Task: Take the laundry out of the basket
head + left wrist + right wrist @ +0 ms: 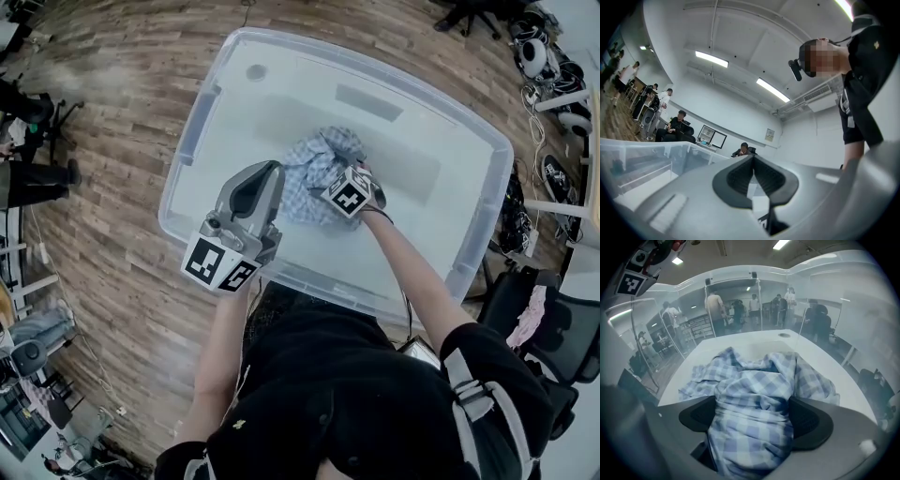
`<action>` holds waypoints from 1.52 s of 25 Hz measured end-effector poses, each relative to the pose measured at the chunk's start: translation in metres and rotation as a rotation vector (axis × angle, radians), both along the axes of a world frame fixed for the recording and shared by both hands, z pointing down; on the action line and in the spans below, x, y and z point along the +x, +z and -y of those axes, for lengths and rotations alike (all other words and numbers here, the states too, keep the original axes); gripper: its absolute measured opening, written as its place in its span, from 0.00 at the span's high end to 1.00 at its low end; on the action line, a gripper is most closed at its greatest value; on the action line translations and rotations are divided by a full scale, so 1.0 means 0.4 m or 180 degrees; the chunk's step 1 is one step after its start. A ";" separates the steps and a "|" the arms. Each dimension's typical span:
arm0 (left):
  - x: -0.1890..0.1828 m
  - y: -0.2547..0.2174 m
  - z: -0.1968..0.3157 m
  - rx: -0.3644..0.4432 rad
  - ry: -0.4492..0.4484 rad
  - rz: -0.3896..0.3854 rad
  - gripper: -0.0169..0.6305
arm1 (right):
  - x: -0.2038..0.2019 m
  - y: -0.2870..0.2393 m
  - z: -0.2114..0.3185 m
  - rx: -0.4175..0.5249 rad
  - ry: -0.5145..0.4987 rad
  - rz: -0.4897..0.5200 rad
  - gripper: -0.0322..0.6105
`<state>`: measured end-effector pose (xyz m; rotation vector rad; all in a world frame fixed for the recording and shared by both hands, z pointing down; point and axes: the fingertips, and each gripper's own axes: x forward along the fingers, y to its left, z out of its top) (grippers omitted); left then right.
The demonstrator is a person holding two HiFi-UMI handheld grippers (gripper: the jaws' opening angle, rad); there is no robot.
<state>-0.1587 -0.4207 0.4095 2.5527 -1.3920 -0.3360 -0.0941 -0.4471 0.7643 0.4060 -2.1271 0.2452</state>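
While shirt (751, 380) lies in basket (424, 171) | right claw (753, 417) spread around it

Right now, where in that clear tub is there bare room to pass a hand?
The tub has bare floor along the far wall and across the right end, beyond the checked shirt. A narrower strip runs between shirt and left wall. The middle is crowded: the right claw straddles the shirt, and the left claw hangs over the near-left side.
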 end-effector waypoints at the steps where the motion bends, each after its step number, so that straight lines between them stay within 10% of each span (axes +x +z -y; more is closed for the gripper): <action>1: 0.000 0.000 -0.001 0.0005 -0.0004 0.0009 0.96 | 0.000 0.001 0.002 0.0025 0.0015 -0.0025 0.20; 10: -0.004 -0.005 -0.002 0.0048 -0.0031 -0.0005 0.96 | -0.007 0.011 0.007 0.0017 0.0139 -0.0294 0.30; 20: -0.007 -0.010 -0.007 0.0112 -0.0059 -0.0016 0.96 | -0.042 0.008 -0.028 -0.0073 0.0053 -0.0255 0.75; 38: -0.010 -0.022 -0.019 0.0235 -0.0046 -0.0029 0.96 | -0.007 -0.271 0.075 0.0125 0.0804 0.0751 0.78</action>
